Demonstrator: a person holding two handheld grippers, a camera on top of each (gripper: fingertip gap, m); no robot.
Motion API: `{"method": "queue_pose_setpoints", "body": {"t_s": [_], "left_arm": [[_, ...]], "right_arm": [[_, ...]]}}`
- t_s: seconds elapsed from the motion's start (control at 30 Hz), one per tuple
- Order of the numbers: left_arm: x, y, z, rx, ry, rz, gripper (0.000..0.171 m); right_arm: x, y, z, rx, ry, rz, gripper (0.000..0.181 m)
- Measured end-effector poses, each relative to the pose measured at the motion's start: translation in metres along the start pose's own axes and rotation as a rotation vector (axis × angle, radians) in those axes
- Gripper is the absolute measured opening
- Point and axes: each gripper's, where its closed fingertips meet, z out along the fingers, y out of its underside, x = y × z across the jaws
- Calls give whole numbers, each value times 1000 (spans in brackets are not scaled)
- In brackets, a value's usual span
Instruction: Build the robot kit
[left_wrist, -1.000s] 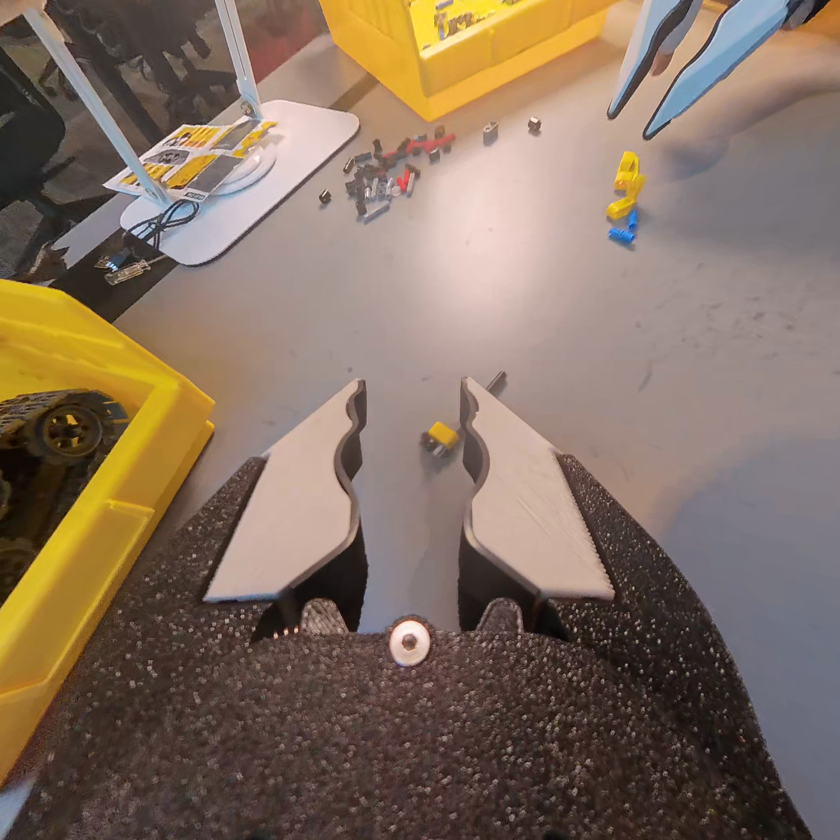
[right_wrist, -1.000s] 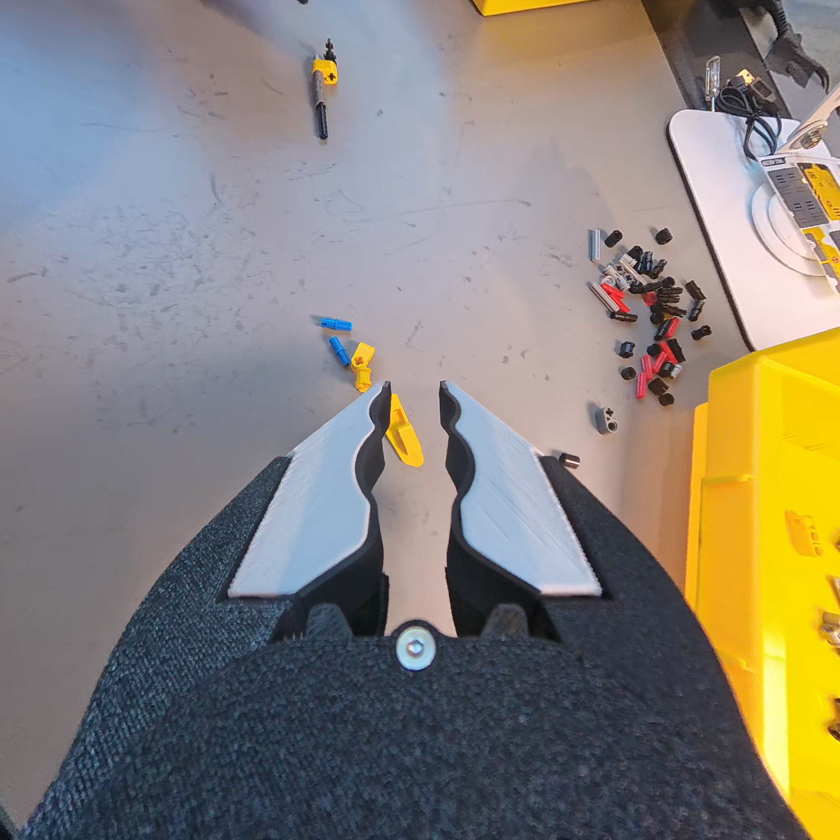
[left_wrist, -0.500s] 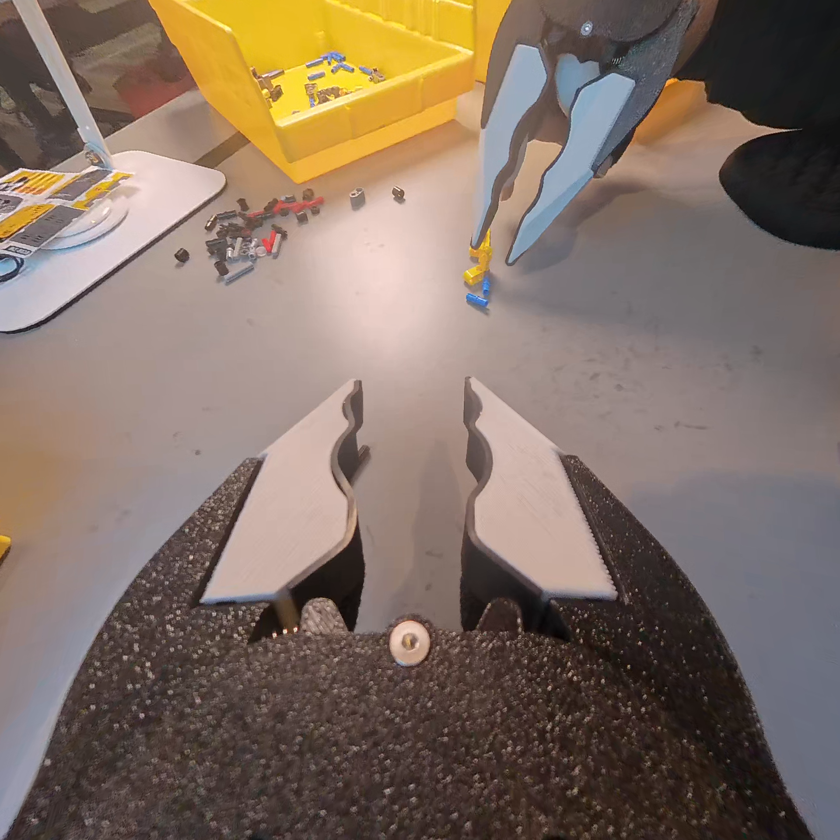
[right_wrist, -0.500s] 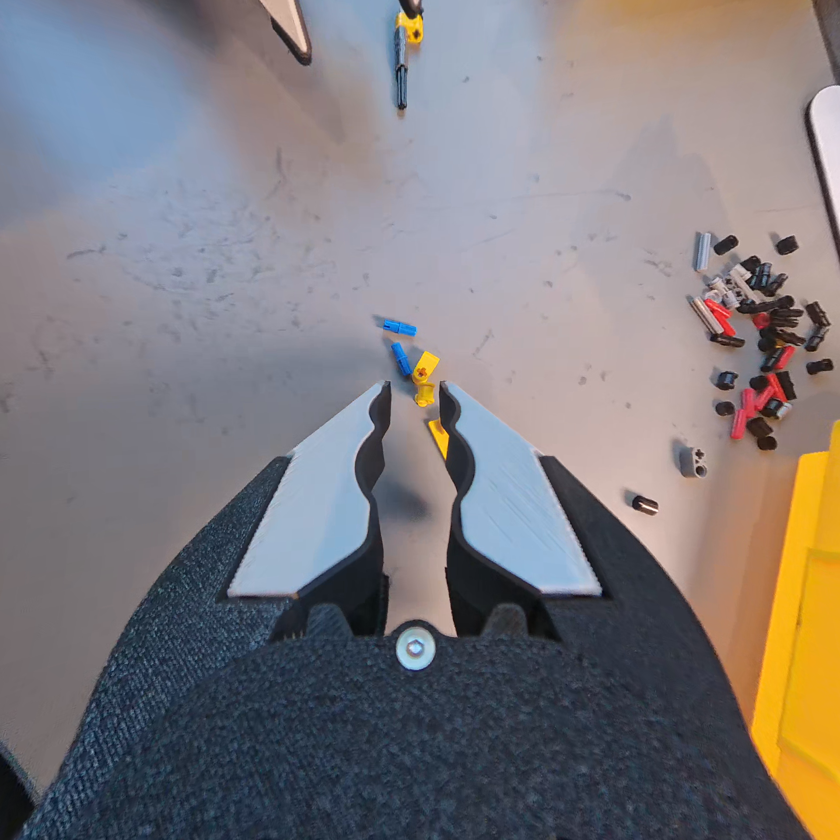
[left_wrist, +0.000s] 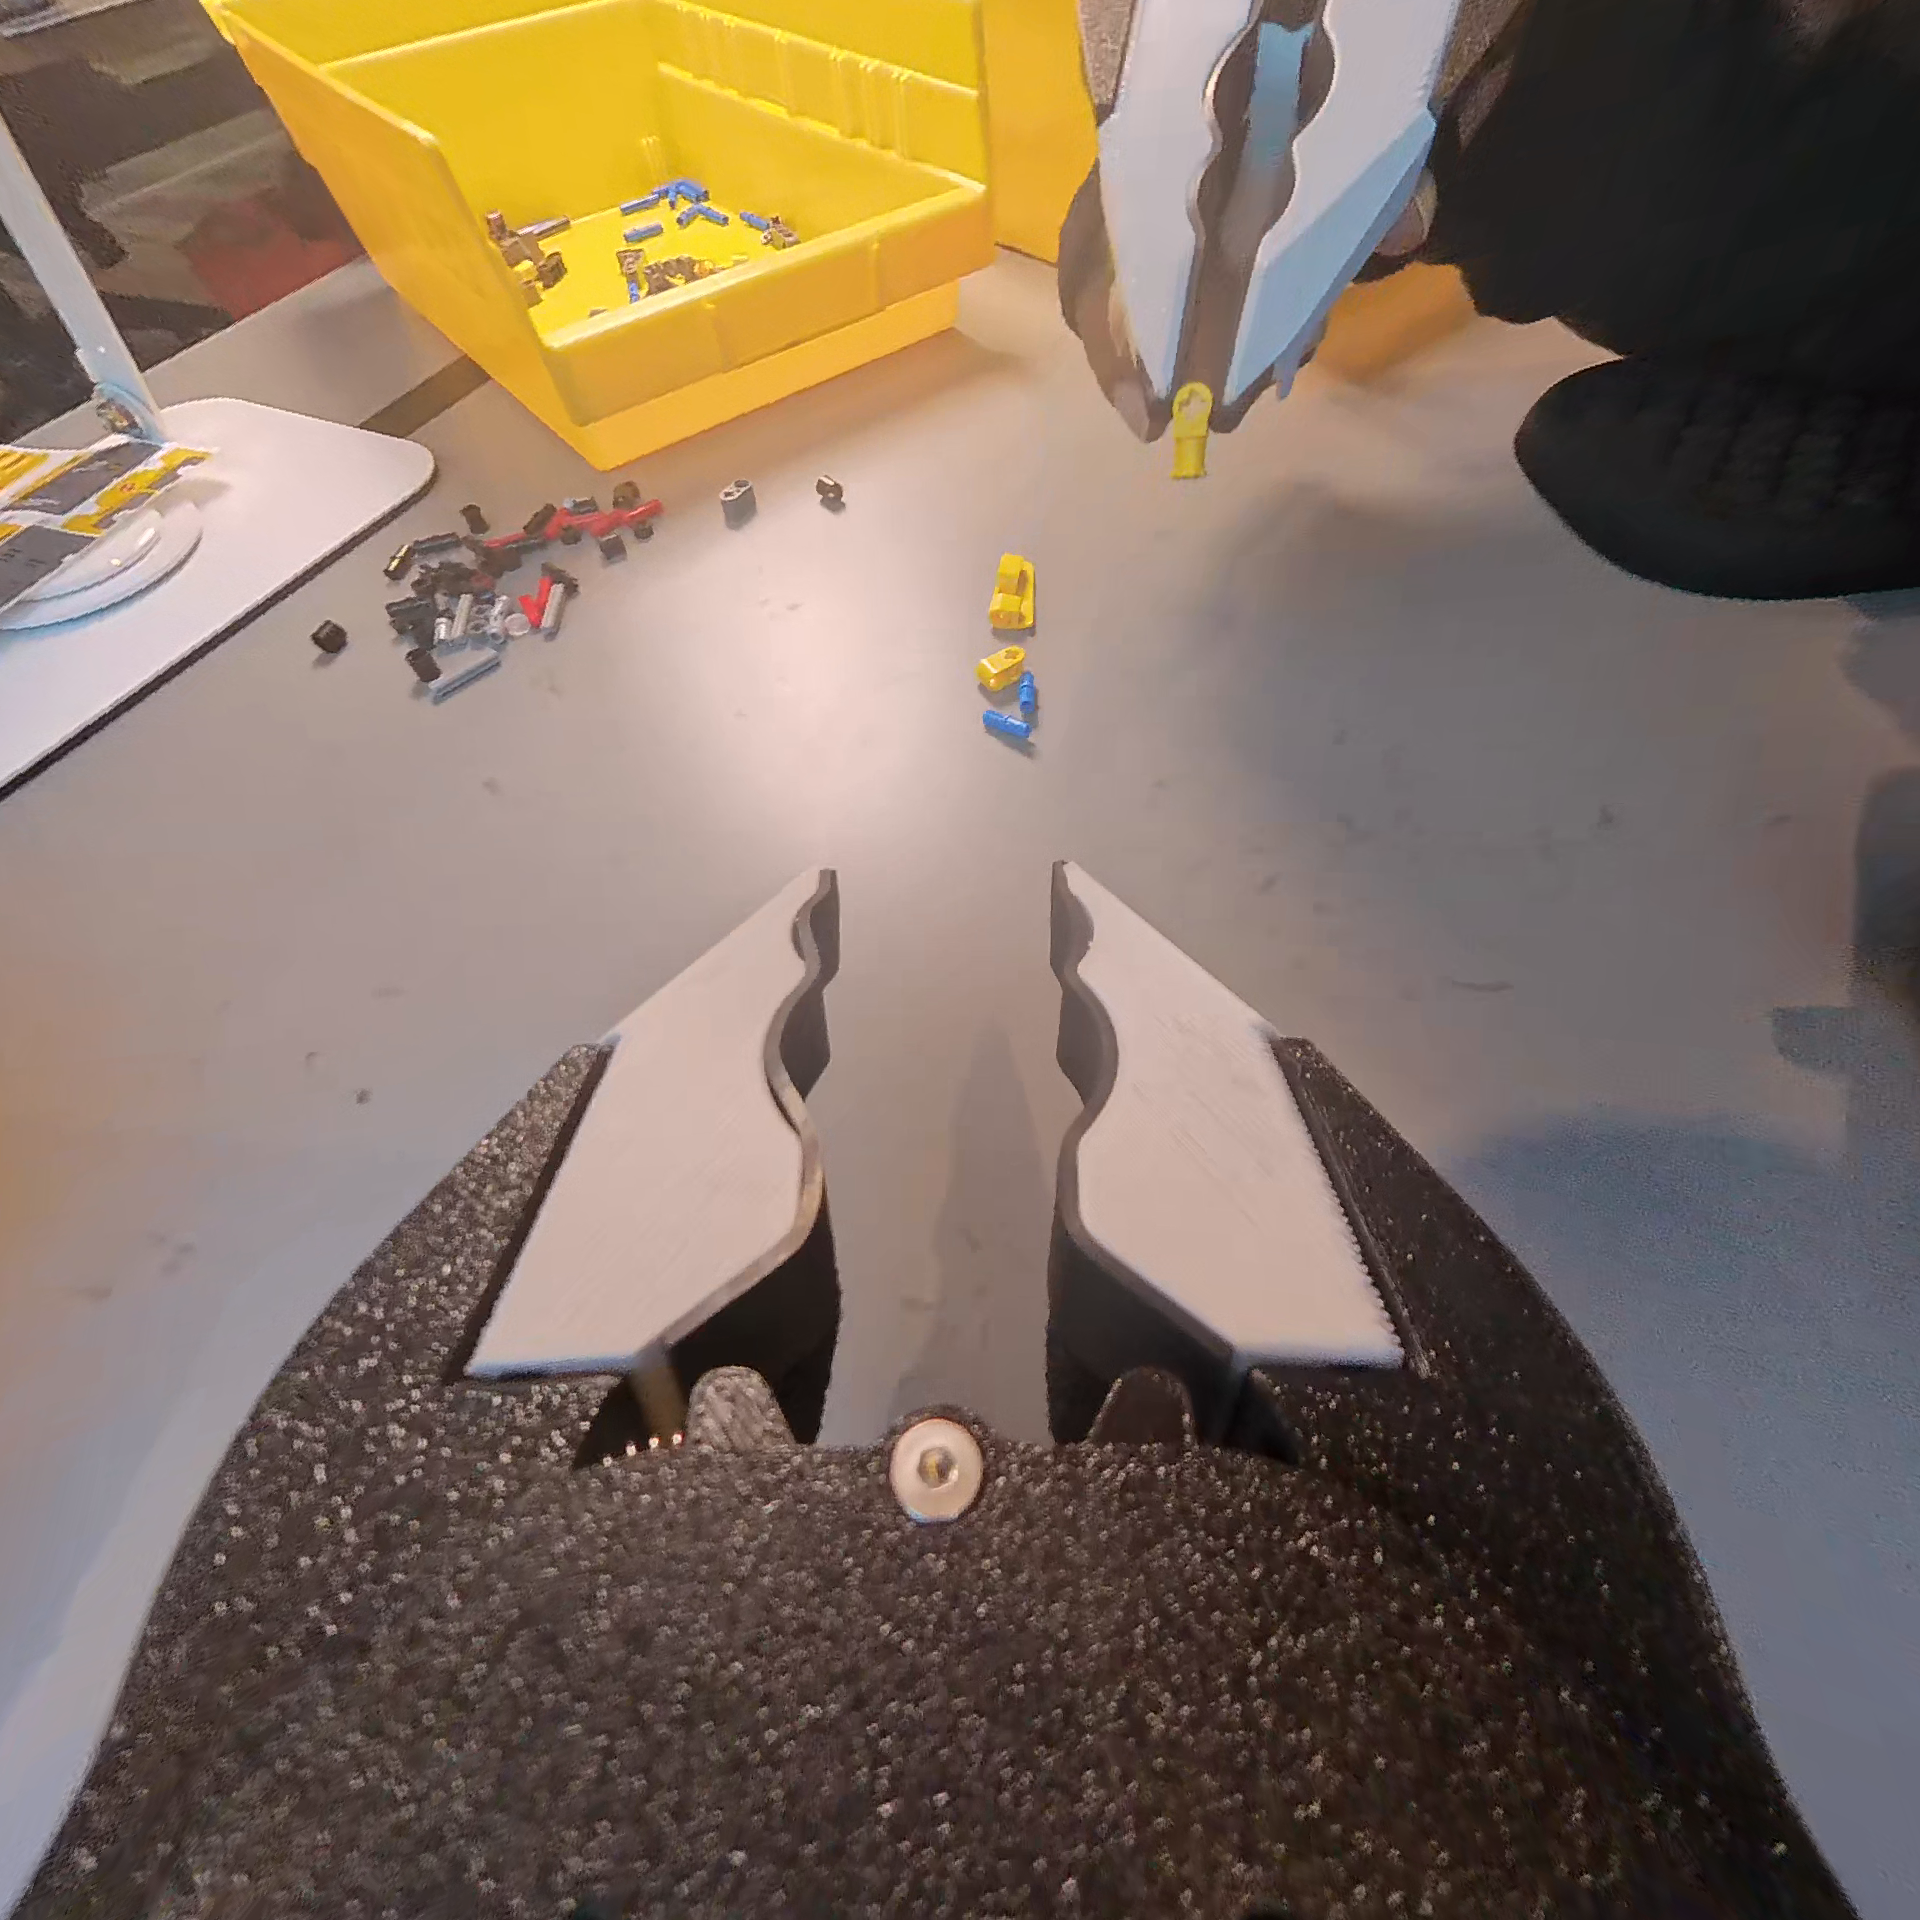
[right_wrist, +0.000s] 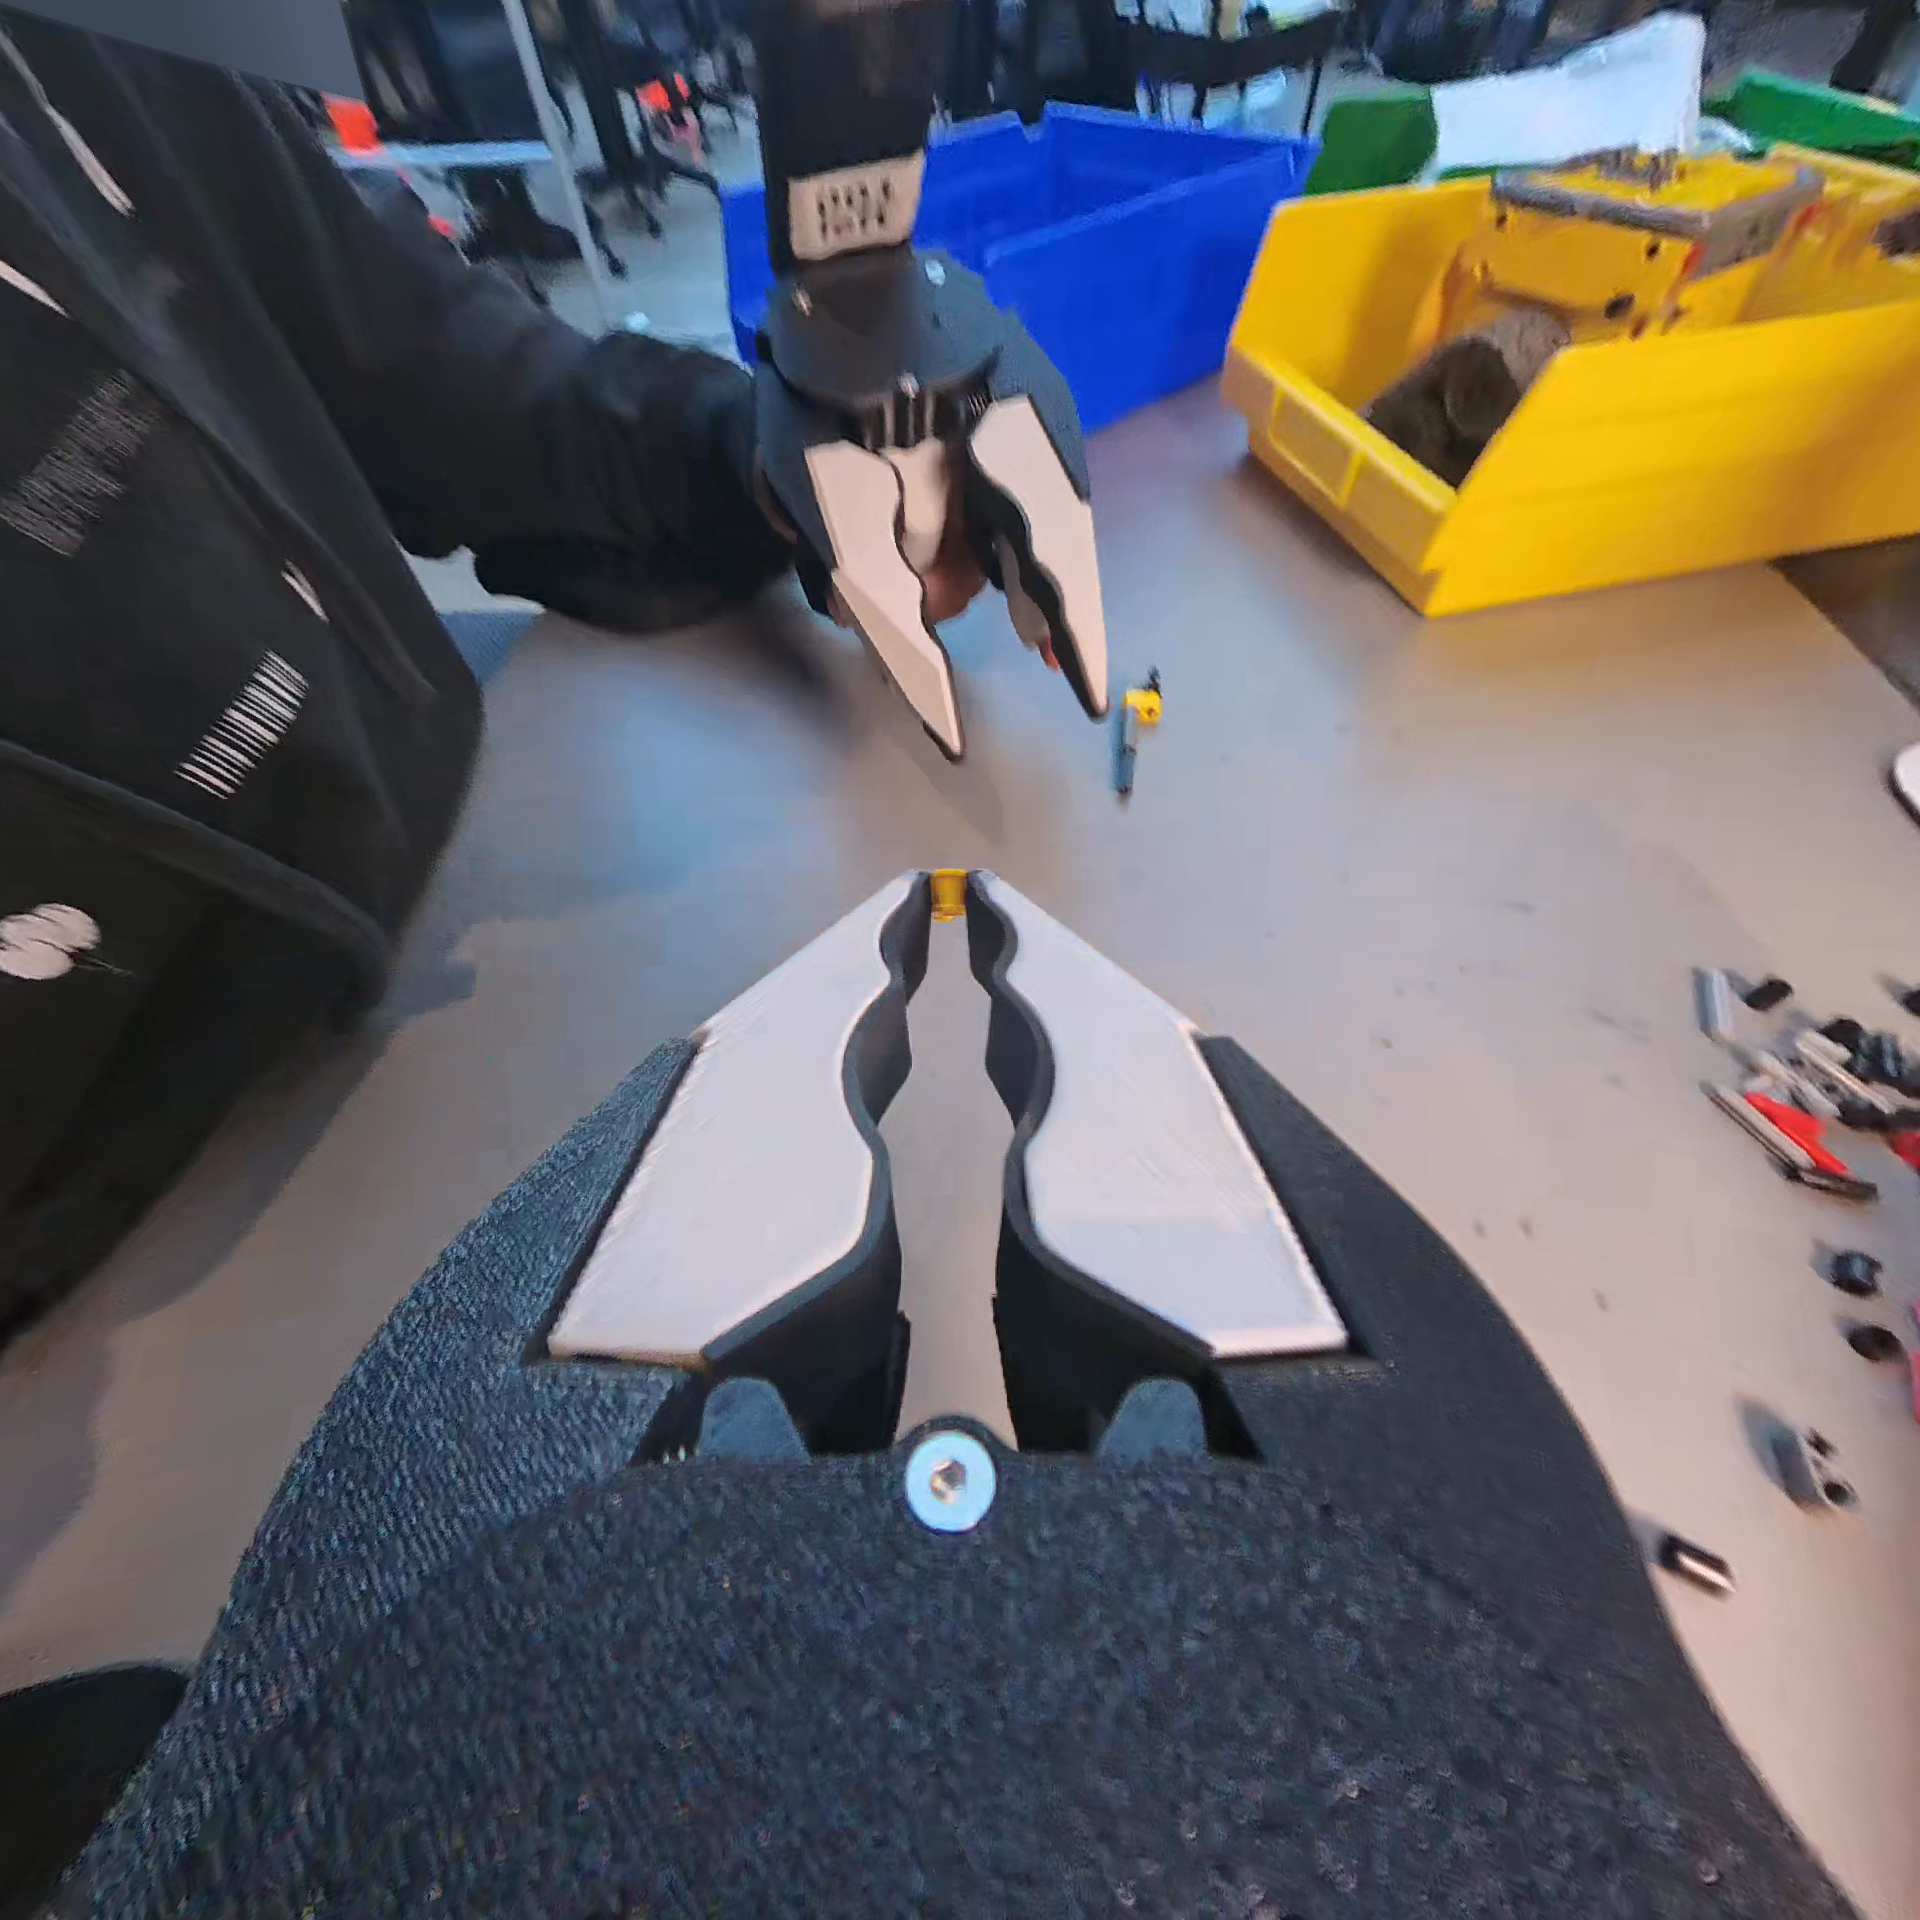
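The right claw (right_wrist: 948, 883) is nearly closed, its tips pinching a small yellow piece (right_wrist: 943, 894) lifted clear of the grey tabletop (right_wrist: 1351, 935); that pickup is done, and nothing shows it joined to anything yet. The left claw (left_wrist: 940, 883) hangs empty with its jaws parted, above bare tabletop. Ahead of it lie two yellow pieces (left_wrist: 1008, 623) and blue pins (left_wrist: 1013, 707), farther left a scatter of black and red pins (left_wrist: 499, 582), and beyond them a yellow bin (left_wrist: 727, 312).
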Motion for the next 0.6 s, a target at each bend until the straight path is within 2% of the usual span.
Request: {"method": "queue_pose_setpoints", "body": {"t_s": [0.17, 0.27, 0.3, 0.37, 0.4, 0.5, 0.53, 0.6], "left_arm": [[25, -18, 2, 71, 101, -6, 30], [41, -34, 1, 138, 183, -54, 26], [44, -36, 2, 145, 198, -61, 25], [46, -33, 3, 134, 202, -54, 25], [45, -31, 4, 123, 196, -48, 24], [44, -27, 4, 109, 189, -49, 24], [43, -27, 4, 109, 187, -51, 24], [42, -27, 4, 108, 185, -52, 24]], "right_arm": [[-15, -33, -1, 223, -108, 51, 7], [-21, -40, 2, 262, -148, 65, 7], [-21, -35, 5, 225, -145, 62, 7], [-22, -8, 10, 51, -146, 45, 7], [-21, 10, 11, -65, -133, 37, 7], [7, 79, -3, -471, 42, -31, 6], [14, 89, -8, -523, 79, -36, 6], [18, 91, -12, -518, 94, -5, 6]]}}
